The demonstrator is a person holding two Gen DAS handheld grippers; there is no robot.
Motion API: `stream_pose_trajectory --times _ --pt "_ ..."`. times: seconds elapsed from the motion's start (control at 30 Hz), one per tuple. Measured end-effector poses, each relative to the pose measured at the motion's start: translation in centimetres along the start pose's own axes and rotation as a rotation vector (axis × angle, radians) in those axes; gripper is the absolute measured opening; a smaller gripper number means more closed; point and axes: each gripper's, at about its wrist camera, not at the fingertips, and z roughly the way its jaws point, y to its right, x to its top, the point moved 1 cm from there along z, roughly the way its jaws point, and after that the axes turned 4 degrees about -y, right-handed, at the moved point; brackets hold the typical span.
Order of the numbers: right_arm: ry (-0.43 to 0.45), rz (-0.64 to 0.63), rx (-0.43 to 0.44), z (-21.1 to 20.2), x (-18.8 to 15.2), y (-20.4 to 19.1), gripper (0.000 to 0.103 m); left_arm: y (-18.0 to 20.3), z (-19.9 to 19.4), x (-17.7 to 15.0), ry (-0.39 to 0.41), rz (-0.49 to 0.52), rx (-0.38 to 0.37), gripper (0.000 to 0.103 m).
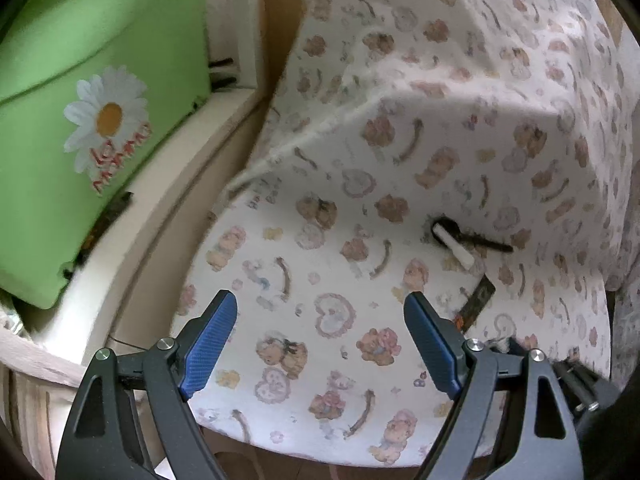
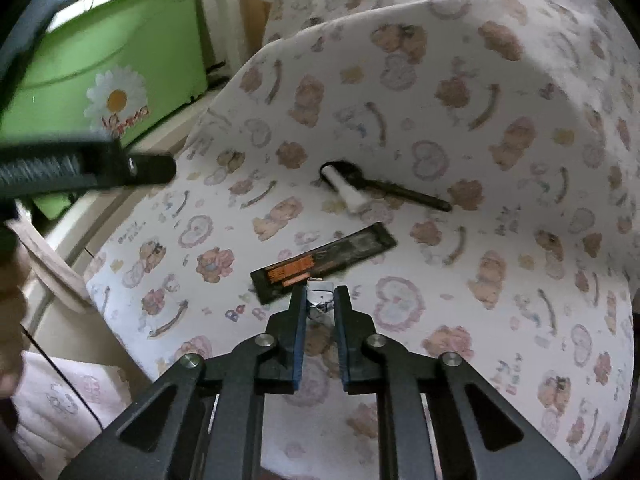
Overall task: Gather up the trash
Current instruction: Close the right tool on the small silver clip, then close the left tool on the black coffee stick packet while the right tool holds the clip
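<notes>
The right tongs (image 2: 320,300) pinch a small, light foil scrap (image 2: 319,294) by its edge. It looks crushable. The left tongs (image 1: 320,312) gape wide, empty.

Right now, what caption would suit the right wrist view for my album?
Right gripper shut on a small silvery scrap, beside a black wrapper on the teddy-bear sheet.
</notes>
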Motion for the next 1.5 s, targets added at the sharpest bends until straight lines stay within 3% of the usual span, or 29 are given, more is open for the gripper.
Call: stream_pose_trajectory --times 0.13,0.27,0.4,0.57,0.9,0.97,1.17,1.3,1.5 --pt "-0.005 0.028 -0.020 -1.5 0.0 2.2 0.015 2.0 2.3 -0.2 -0.104 0.050 -0.066 0.083" --pt "-0.057 0.027 -0.010 -2.0 -0.3 4.4 0.015 5.1 3.1 -0.4 -0.136 0.167 -0.103 0.082" --pt "-0.084 0.052 -0.029 -2.1 -0.4 6.4 0.015 6.9 3.6 -0.8 -0.190 0.207 -0.203 0.080" --pt "-0.082 0.085 -0.030 -2.7 -0.1 8.2 0.015 9.2 3.8 -1.2 -0.145 0.300 -0.141 0.069" --pt "-0.076 0.112 0.002 -3.5 -0.2 9.0 0.015 12.6 5.8 -1.3 -0.124 0.349 -0.070 0.053" --pt "-0.083 0.099 -0.002 -3.3 -0.2 9.0 0.015 12.9 6.3 -1.4 -0.127 0.344 -0.071 0.048" --pt "-0.059 0.084 0.001 -4.4 -0.1 9.3 0.015 13.4 6.7 -1.4 -0.155 0.325 -0.117 0.017" --pt "-0.048 0.097 -0.002 -5.1 -0.1 9.7 0.015 12.8 6.2 -1.4 -0.158 0.301 -0.156 0.008" --pt "-0.034 0.102 -0.006 -6.1 -0.7 9.7 0.015 12.4 5.0 -2.1 -0.133 0.293 -0.168 0.003"
